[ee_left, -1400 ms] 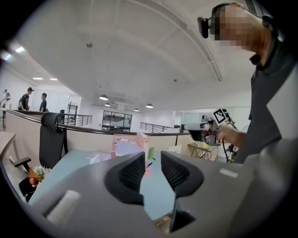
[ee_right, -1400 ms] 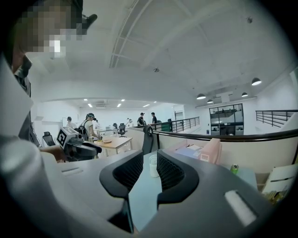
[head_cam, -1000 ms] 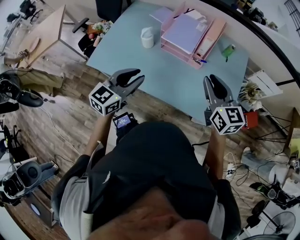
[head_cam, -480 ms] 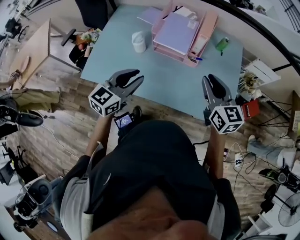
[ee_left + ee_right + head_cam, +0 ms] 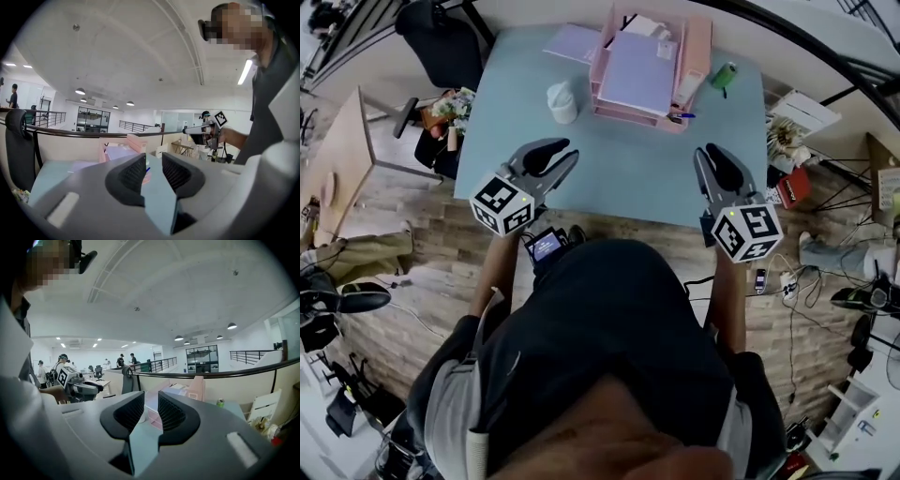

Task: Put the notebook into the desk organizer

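A pink desk organizer (image 5: 692, 52) stands at the far side of the light blue table (image 5: 619, 164), with a lilac cover (image 5: 636, 70) on its top tray. A lilac notebook (image 5: 572, 42) lies flat on the table just left of it. Both grippers hover over the table's near edge, well short of the organizer. My left gripper (image 5: 551, 155) has its jaws drawn together with nothing between them. My right gripper (image 5: 711, 161) looks the same, only a narrow slit showing and nothing held. The organizer (image 5: 133, 143) shows beyond the left jaws and beyond the right jaws (image 5: 197, 387).
A white cup (image 5: 562, 101) stands left of the organizer's front, a blue pen (image 5: 680, 116) lies at its right front corner, and a green can (image 5: 724, 75) sits further right. A black office chair (image 5: 441, 42) stands off the table's far left corner. Cables and clutter cover the floor at right.
The view and both grippers have swung round, so the table and organizer now lie straight ahead instead of slanting to the right. Both pairs of jaws look unchanged.
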Motion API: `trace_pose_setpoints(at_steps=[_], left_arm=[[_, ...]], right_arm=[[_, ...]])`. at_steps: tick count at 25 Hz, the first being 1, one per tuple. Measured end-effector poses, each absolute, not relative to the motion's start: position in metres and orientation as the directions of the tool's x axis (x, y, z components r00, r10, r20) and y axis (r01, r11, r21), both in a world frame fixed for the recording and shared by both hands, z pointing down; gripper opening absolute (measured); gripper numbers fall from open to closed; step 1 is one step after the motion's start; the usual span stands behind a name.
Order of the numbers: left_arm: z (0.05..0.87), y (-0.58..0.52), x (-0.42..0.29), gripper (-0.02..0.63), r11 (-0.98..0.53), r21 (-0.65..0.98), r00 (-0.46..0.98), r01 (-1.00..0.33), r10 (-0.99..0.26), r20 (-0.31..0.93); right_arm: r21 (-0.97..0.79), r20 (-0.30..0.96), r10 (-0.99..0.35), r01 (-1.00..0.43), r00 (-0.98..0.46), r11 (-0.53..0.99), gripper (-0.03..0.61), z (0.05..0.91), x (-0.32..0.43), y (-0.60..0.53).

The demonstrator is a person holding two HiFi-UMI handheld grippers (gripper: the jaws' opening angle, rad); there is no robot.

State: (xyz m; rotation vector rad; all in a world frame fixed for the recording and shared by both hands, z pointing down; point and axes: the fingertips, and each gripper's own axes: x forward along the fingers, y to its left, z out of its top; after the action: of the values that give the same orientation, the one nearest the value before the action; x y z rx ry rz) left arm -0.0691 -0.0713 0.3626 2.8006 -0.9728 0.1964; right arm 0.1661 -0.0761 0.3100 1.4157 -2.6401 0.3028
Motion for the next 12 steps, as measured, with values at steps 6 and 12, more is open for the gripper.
trace_pose_setpoints(at_steps=[6, 12], left_arm=[[0.367, -0.089, -0.089, 0.167, -0.821, 0.126, 0.827, -0.556, -0.534, 0.174], [0.368, -0.095, -0.11, 0.167, -0.85, 0.137, 0.858, -0.508, -0.488, 0.158]], right_arm=[[-0.103, 0.222, -0.853, -0.881, -0.472, 0.461, 0.071, 0.312, 0.149, -0.075], [-0.098, 0.236, -0.878, -0.91, -0.416, 0.404, 0.072, 0.314, 0.129, -0.07]])
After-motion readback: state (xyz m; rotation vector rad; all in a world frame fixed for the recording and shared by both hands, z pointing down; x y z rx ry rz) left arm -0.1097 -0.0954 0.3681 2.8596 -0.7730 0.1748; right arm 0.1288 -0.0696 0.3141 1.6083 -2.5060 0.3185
